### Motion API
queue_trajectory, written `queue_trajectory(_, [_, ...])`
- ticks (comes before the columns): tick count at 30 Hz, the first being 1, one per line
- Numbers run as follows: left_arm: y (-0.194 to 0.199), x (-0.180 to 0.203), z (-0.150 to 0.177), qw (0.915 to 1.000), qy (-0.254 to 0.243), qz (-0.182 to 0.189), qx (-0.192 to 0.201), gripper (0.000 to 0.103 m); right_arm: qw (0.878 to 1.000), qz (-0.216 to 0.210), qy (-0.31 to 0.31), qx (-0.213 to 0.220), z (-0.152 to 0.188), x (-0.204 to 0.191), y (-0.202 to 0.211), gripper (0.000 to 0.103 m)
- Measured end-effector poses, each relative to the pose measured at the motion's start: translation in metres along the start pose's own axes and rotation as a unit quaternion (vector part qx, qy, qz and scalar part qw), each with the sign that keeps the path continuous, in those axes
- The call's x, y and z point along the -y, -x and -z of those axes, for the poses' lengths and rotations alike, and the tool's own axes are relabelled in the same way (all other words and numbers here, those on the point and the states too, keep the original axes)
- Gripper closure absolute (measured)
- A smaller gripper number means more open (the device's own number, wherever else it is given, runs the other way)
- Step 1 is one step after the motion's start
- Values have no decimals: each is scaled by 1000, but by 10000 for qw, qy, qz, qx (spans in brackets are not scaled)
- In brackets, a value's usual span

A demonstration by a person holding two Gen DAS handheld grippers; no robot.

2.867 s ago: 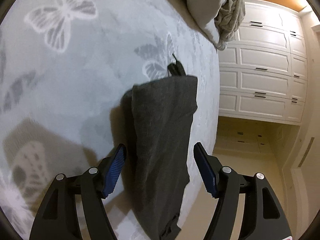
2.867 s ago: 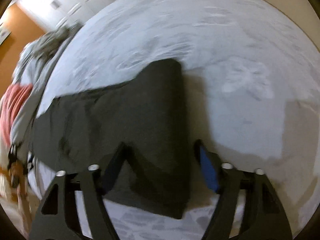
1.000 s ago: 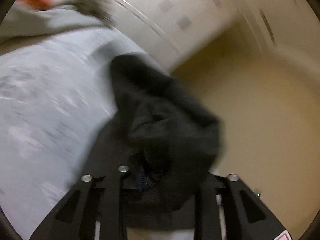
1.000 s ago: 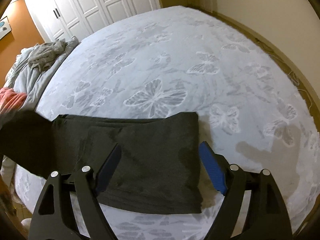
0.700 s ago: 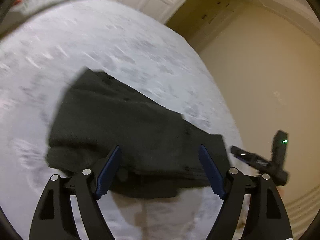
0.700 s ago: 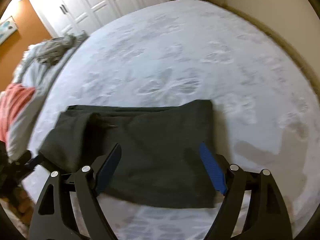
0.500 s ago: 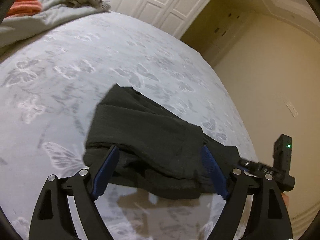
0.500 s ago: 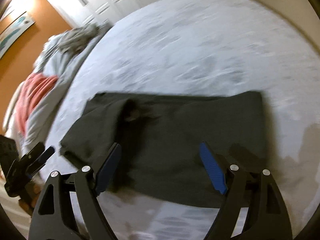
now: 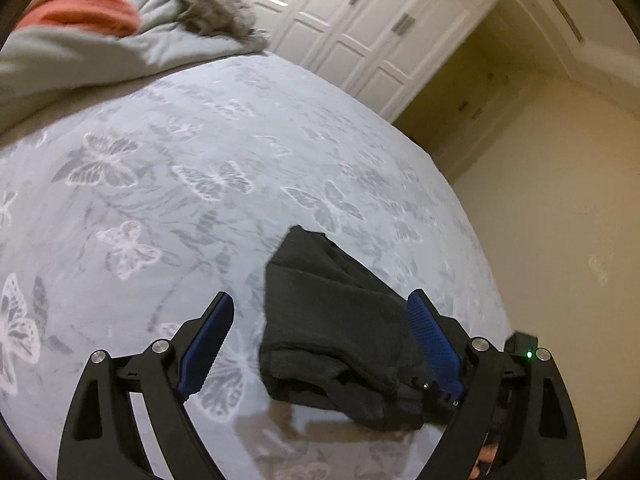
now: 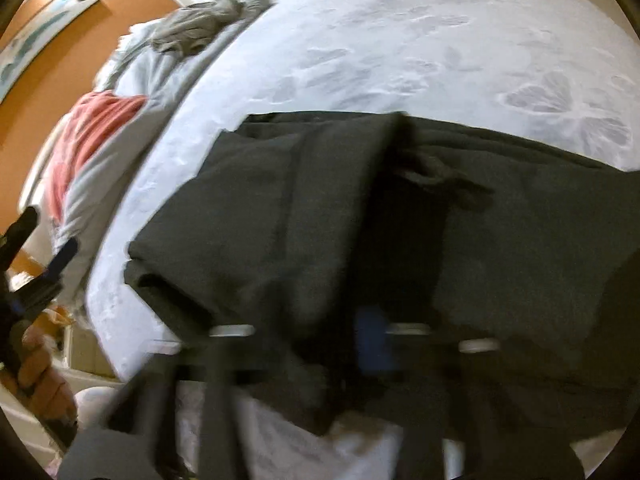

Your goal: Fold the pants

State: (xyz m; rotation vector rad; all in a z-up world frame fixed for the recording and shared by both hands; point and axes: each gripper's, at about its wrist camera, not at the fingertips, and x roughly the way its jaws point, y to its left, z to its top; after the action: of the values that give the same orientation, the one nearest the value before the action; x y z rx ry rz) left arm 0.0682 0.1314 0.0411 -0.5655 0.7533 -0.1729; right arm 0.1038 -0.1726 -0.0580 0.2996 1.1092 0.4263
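Note:
Dark grey pants (image 9: 332,332) lie folded in a thick bundle on the grey butterfly-print bedspread (image 9: 168,184). My left gripper (image 9: 320,340) is open and empty, its blue pads on either side of the bundle's near-left end, hovering above it. In the right wrist view the pants (image 10: 320,208) fill the frame. My right gripper (image 10: 316,336) is blurred, its fingers close together with pants fabric over and between them. The right gripper also shows in the left wrist view (image 9: 520,352), at the bundle's right end.
A rumpled grey duvet (image 9: 100,48) with an orange-pink garment (image 9: 80,0) and a grey garment (image 9: 216,0) lies at the head of the bed. White wardrobe doors (image 9: 360,20) stand beyond. The bed edge drops off on the right to a beige wall (image 9: 560,220).
My left gripper let go of the pant end it had carried over and pulled back, open. My right gripper moved in low onto the pants and its fingers closed together.

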Motion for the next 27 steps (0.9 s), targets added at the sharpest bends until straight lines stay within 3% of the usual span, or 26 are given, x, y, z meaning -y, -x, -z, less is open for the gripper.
queue_trajectory(2, [2,-8,-5,9999,158,-32,35,17,9995,-57,255,159,-7,-13,12,88])
queue_trajectory(5, [4,-12,-7,9996,285,71,48,17,9902,-459,976,888,-22,-51,82,89])
queue_trajectory(8, [-3,-8,-3,9998,190,27,-80,17,9830,53,1379,1209,-22,-46,117,87])
queue_trajectory(10, [-12,-5,1,9997,115,-81,-183,17,9879,732,978,960,-21,-2,101,85])
queue_trajectory(12, [-26,0,9,9991,21,-174,-398,17,9927,1197,60,135,-16,59,61,85])
queue_trajectory(13, [-30,2,11,9988,-6,-186,-462,17,9921,1238,-198,-24,-13,75,51,78])
queue_trajectory(16, [-43,10,21,9975,-147,-197,-668,17,9956,744,-573,53,-20,87,55,64])
queue_trajectory(18, [-48,14,26,9969,-235,-207,-721,17,9965,561,-571,236,-22,83,60,31])
queue_trajectory(19, [-50,16,28,9966,-282,-205,-743,17,9960,604,-594,270,-23,80,60,27])
queue_trajectory(21, [-54,19,32,9960,-360,-233,-779,17,9959,590,-659,204,-25,77,49,30])
queue_trajectory(22, [-56,20,34,9957,-382,-246,-807,17,9962,518,-692,139,-24,76,40,46])
queue_trajectory(25, [-63,20,38,9947,-398,-242,-919,17,9941,1037,-252,187,-16,58,28,69])
queue_trajectory(26, [-63,20,39,9946,-393,-237,-935,17,9946,987,-185,248,-18,52,33,84])
queue_trajectory(27, [-63,21,40,9946,-406,-217,-930,17,9960,732,-160,484,-22,49,56,87])
